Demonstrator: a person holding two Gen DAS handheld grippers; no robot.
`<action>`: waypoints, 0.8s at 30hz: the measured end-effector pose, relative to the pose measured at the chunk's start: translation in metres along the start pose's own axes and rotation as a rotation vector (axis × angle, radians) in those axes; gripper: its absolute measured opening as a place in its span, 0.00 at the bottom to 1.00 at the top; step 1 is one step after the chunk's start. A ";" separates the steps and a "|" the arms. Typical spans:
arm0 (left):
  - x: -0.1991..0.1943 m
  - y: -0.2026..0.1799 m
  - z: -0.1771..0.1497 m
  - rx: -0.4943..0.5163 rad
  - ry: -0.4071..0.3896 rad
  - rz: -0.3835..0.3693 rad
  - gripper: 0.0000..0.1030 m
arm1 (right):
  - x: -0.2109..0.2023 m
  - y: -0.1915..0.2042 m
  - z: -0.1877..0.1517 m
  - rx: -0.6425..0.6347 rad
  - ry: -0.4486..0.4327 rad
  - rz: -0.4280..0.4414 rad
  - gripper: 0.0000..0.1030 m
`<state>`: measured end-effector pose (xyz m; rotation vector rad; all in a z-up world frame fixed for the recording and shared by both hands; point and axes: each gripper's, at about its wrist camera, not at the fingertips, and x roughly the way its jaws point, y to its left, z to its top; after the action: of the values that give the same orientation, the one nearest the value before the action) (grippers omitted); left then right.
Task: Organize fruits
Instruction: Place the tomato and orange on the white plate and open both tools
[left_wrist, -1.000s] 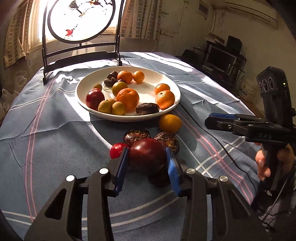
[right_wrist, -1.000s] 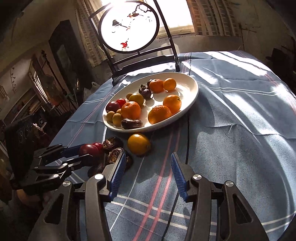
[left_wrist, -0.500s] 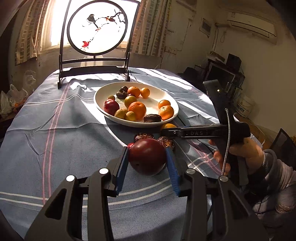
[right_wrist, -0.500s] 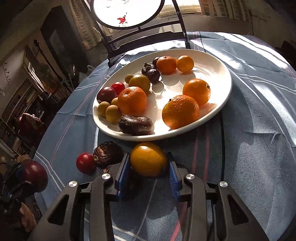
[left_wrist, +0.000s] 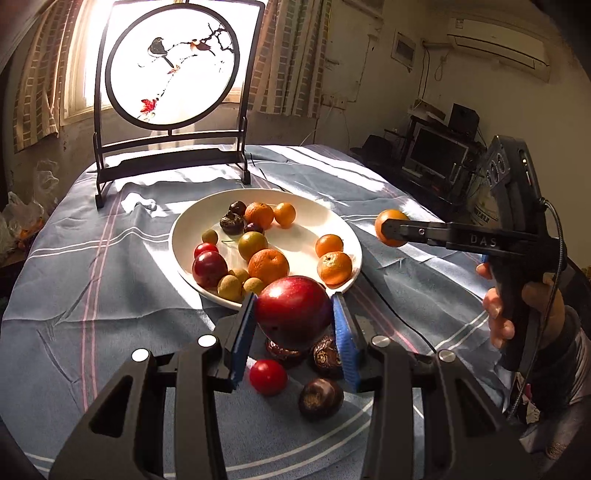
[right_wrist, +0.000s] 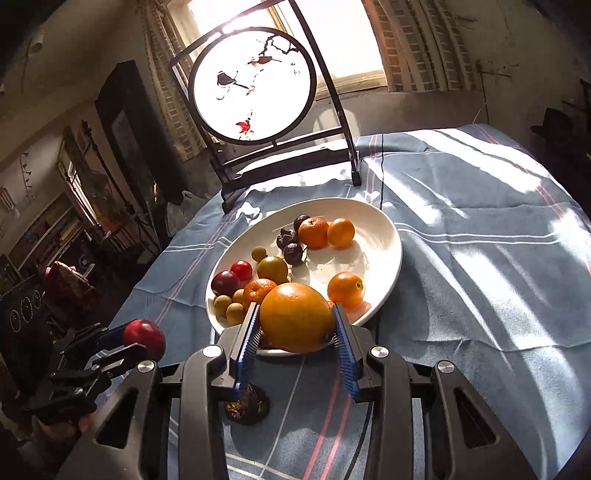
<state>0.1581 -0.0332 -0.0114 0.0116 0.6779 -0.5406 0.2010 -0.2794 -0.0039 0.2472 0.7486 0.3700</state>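
My left gripper (left_wrist: 293, 328) is shut on a big dark red apple (left_wrist: 293, 308) and holds it in the air near the front rim of the white plate (left_wrist: 332, 218). My right gripper (right_wrist: 295, 345) is shut on an orange (right_wrist: 295, 317) and holds it above the plate's (right_wrist: 388, 236) front edge. The plate holds several oranges, small yellow-green fruits, dark fruits and red ones. In the left wrist view the right gripper (left_wrist: 397, 229) hangs to the right of the plate with the orange (left_wrist: 388, 225). A small red fruit (left_wrist: 267, 376) and dark brown fruits (left_wrist: 319, 398) lie on the cloth below my left gripper.
A round painted screen on a black stand (left_wrist: 171, 70) stands at the table's far side behind the plate. The blue striped tablecloth (right_wrist: 480, 258) covers the round table. A thin black cable (left_wrist: 399, 317) runs across the cloth right of the plate.
Both grippers have risen. The right gripper lifted the orange off the cloth and now holds it in the air. The left gripper carried the red apple closer to the plate.
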 end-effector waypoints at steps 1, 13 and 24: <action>0.009 0.001 0.008 0.001 0.006 0.008 0.38 | 0.005 -0.001 0.006 0.001 -0.001 -0.002 0.38; 0.062 0.024 0.041 -0.072 0.039 0.044 0.49 | 0.027 0.005 0.020 -0.011 -0.016 -0.026 0.50; 0.006 -0.018 -0.050 0.048 0.159 -0.025 0.56 | -0.030 0.006 -0.050 -0.025 -0.015 -0.003 0.54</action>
<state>0.1233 -0.0426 -0.0515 0.0920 0.8211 -0.5842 0.1443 -0.2824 -0.0188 0.2254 0.7289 0.3739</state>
